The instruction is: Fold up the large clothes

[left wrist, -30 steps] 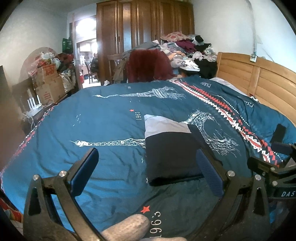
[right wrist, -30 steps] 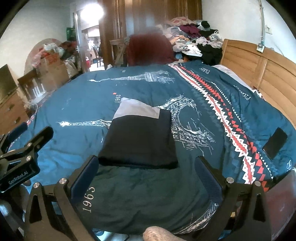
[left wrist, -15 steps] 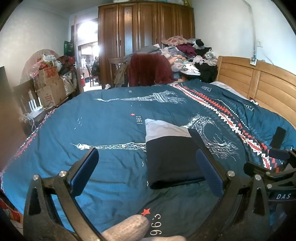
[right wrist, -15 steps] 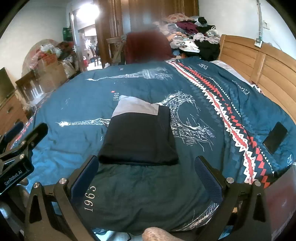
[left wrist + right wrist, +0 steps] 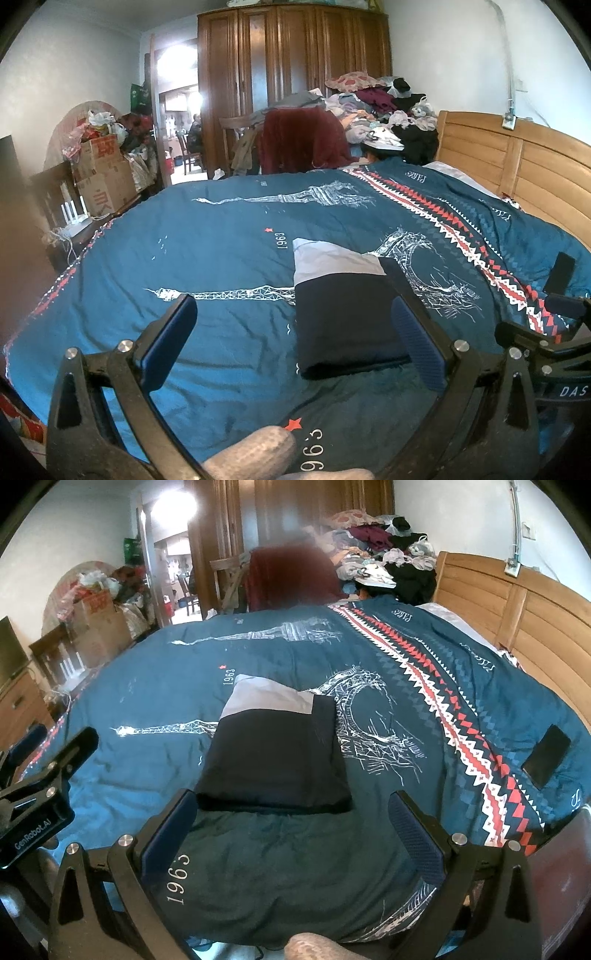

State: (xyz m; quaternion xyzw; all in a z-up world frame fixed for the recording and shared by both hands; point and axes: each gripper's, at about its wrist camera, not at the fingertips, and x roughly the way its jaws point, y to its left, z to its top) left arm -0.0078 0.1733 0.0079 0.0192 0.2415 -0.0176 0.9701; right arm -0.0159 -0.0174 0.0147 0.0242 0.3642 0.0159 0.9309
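Garment (image 5: 343, 317) folded into a dark navy rectangle with a pale grey panel at its far end, lying mid-bed on our blue Eiffel-print duvet (image 5: 221, 266) | left gripper (image 5: 291, 339) spread wide, holding nothing | right gripper (image 5: 291, 823) spread wide, holding nothing | black phone (image 5: 546, 753) near the wooden headboard (image 5: 517, 613)

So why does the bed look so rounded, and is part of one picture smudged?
Left wrist view: the fisheye lens bows the blue duvet and wooden headboard into curves, the corners go black, and the doorway glares white. Right wrist view: same bulging, plus a blurred patch over the dark red garment on the chair; the folded dark garment stays sharp.
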